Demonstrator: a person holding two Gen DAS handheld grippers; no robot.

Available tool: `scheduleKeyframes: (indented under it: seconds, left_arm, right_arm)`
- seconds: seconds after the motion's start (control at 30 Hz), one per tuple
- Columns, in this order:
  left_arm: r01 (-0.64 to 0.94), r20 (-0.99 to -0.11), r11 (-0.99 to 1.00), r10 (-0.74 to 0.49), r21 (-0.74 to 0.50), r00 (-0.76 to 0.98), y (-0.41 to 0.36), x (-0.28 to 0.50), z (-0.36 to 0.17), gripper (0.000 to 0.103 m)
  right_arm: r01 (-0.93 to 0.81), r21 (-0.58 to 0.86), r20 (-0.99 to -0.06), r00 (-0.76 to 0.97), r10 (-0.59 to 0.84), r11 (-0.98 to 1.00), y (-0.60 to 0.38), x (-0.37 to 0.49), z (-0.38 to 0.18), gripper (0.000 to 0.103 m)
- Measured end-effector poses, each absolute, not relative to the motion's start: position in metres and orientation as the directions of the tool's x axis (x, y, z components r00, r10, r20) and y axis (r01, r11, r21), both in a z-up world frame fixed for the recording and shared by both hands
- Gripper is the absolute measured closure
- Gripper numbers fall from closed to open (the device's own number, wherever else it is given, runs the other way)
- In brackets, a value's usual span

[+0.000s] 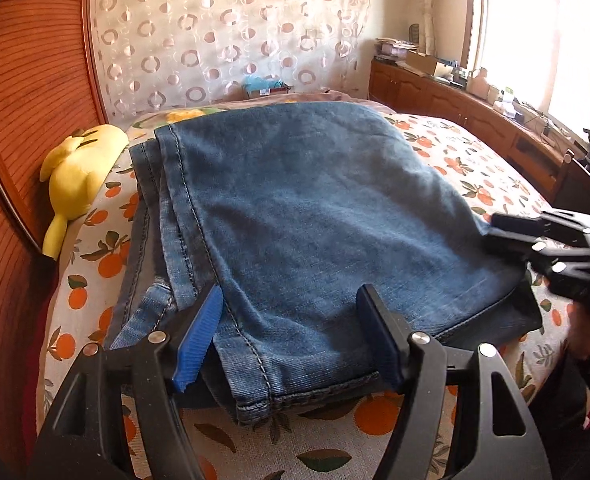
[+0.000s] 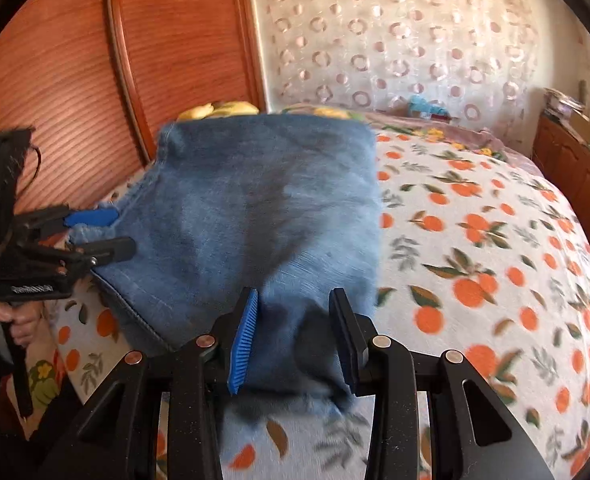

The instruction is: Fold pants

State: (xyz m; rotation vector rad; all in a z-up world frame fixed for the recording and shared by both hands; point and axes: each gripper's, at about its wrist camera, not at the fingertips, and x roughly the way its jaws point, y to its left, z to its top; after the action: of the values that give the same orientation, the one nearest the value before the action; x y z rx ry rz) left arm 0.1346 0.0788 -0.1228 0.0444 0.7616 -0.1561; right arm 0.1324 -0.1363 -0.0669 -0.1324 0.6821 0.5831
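Far left, against the ribbed reddish wooden headboard (image 1: 27,92), we note a yellow plush toy (image 1: 77,172) lying at the bed's edge, clear of the work. Beside it, the blue denim pants (image 1: 303,208) lie folded into a thick rectangular stack on the white bedsheet printed with oranges and leaves (image 1: 467,168), near the bed's front edge. Our left gripper (image 1: 291,328), black with blue ribbed pads, stands wide over the near hem; its pads straddle the cloth without pressing on it, so we judge it has nothing in hold and is placed there for a fresh grip or for smoothing. The denim looks faded, with pale stitched seams and a darker layer peeking out beneath at the right corner. Further right, our right gripper (image 2: 295,340) is narrowed around a bunched corner of the stack, pads against the fabric, probably pinning that end so the layers stay aligned. The right view is blurred there, so we read this grip with caution.
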Motion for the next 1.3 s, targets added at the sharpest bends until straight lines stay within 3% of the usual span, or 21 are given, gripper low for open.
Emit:
scheduleKeyframes:
  seconds: [0.63, 0.8, 0.87, 1.07, 1.3]
  left_arm:
    - [0.15, -0.683, 0.989, -0.121, -0.018, 0.721, 0.079, 0.133, -0.128, 0.033]
    - [0.144, -0.682, 0.989, -0.126, -0.031, 0.721, 0.08, 0.133, -0.127, 0.033]
    - [0.139, -0.683, 0.989, -0.13, -0.042, 0.718, 0.081, 0.133, -0.125, 0.033]
    - [0.151, -0.67, 0.983, -0.182, -0.105, 0.72, 0.086, 0.139, -0.094, 0.033]
    - [0.232, -0.681, 0.971, -0.204, -0.051, 0.703, 0.063, 0.186, -0.054, 0.033]
  right_arm:
    - [-0.441, 0.269, -0.686, 0.536, 0.492, 0.856, -0.172, 0.134, -0.079, 0.057]
    - [-0.458, 0.319, -0.673, 0.507, 0.538, 0.83, -0.173, 0.137, -0.081, 0.073]
    - [-0.47, 0.325, -0.662, 0.507, 0.552, 0.821, -0.171, 0.137, -0.078, 0.086]
    - [-0.49, 0.285, -0.638, 0.544, 0.545, 0.824, -0.171, 0.133, -0.065, 0.089]
    - [-0.489, 0.286, -0.64, 0.543, 0.544, 0.824, -0.174, 0.135, -0.074, 0.088]
